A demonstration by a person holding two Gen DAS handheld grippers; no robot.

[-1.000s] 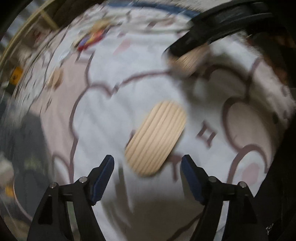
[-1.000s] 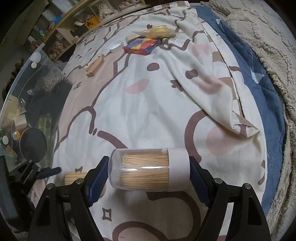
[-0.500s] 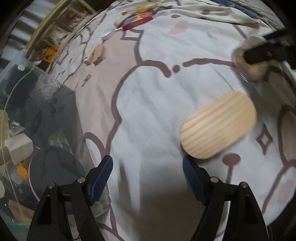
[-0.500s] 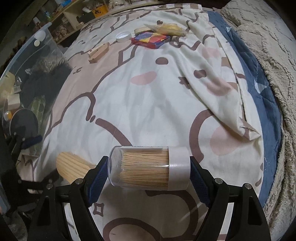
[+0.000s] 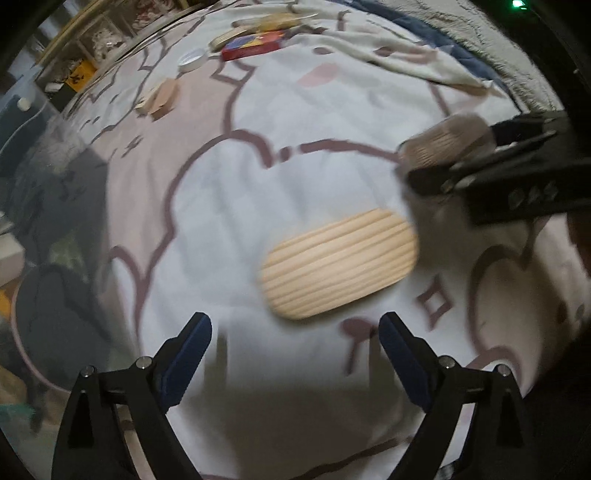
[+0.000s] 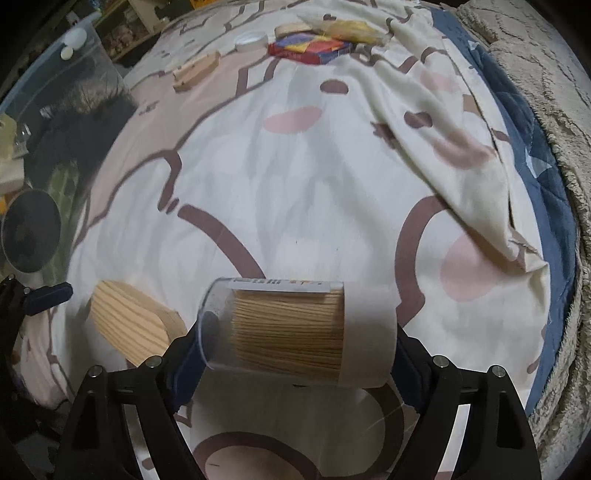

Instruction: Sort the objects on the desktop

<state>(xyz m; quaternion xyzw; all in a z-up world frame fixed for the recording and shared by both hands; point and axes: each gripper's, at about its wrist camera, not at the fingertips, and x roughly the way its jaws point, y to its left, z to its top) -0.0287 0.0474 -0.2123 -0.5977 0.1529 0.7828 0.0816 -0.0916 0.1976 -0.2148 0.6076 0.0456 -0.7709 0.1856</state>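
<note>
A ribbed oval wooden piece point(image 5: 340, 267) lies on the patterned sheet just ahead of my open, empty left gripper point(image 5: 295, 343). It also shows in the right wrist view point(image 6: 129, 325) at lower left. My right gripper point(image 6: 295, 339) is shut on a clear toothpick jar point(image 6: 295, 328) with a white cap, held sideways above the sheet. The jar point(image 5: 443, 144) and the right gripper show blurred at the right of the left wrist view.
At the far end lie a red and blue box point(image 6: 310, 48), a white lid point(image 6: 251, 40), a yellow packet point(image 6: 351, 29) and a small wooden block point(image 6: 195, 70). A clear bin point(image 6: 44, 122) with clutter stands at left. A blue quilt edge point(image 6: 535, 155) runs at right.
My left gripper has swung and pulled back, so the wooden oval now lies centred ahead of it. My right gripper has carried the jar forward, closer to the oval.
</note>
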